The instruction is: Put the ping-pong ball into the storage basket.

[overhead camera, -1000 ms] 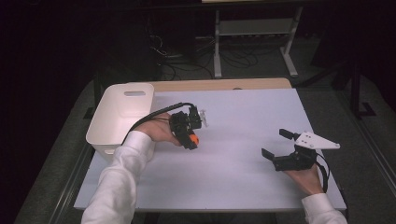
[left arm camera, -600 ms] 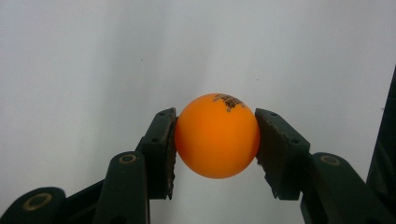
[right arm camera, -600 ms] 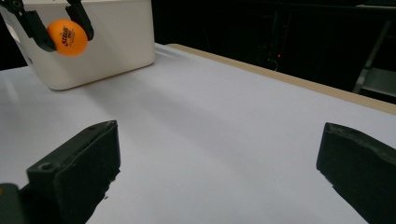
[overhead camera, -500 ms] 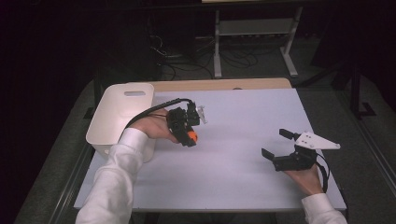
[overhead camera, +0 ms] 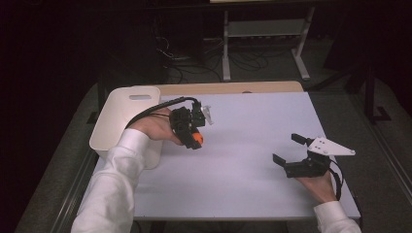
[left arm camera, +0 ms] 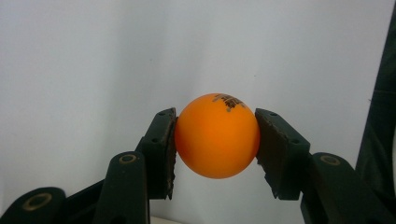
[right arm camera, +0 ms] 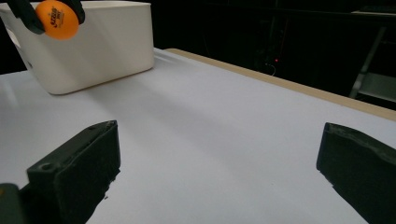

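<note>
The jaws of the left gripper [left arm camera: 215, 140] are closed on an orange ball [left arm camera: 217, 136], one pad pressed against each side of it, as is seen plainly in the left gripper view. The jaws of the right gripper [right arm camera: 219, 163] are spread wide with nothing between them.

In the high view the ball [overhead camera: 197, 140] is seen at the tip of the left gripper [overhead camera: 193, 138], above the white tabletop [overhead camera: 243, 170] and just beside the near right corner of the white bin [overhead camera: 127, 114]. In the right gripper view the ball [right arm camera: 58, 19] is seen raised, in front of the bin's [right arm camera: 102, 44] upper wall and close to rim height. The right gripper [overhead camera: 291, 155] is held low over the right part of the tabletop, well apart from the ball and the bin.

The step in hand is judged to be the carrying of the gripped ball towards the bin. For the next move, the ball would have to be brought across the rim and over the bin's opening, with the grip kept firm on the smooth round surface until then; only then would the jaws be opened. A release short of the rim could send the ball rolling across the tabletop.

Counted: one orange ball, one white bin, two grippers. No further loose thing is made out on the tabletop.
</note>
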Demonstrator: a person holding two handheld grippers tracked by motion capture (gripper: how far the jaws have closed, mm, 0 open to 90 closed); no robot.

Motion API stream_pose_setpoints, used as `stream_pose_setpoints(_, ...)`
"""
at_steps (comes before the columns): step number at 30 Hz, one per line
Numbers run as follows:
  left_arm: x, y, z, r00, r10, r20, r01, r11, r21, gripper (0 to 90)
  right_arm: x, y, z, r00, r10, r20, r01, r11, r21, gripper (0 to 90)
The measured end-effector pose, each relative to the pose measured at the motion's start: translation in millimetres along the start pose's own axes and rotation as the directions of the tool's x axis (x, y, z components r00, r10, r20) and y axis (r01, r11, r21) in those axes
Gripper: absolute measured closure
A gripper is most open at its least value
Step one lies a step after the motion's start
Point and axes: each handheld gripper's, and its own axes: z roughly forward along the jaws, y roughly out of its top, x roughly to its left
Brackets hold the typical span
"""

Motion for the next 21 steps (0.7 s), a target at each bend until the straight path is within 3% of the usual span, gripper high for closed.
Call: stream_pose_setpoints(21,-0.4,-6.3,-23.5,0.9999,0.011,-0.010,-0.011,0.9999,0.005,50.9,-0.3,-0.1,-0.3,1.0000,0.003,0.001,-0.003,1.000,0.000,0.0)
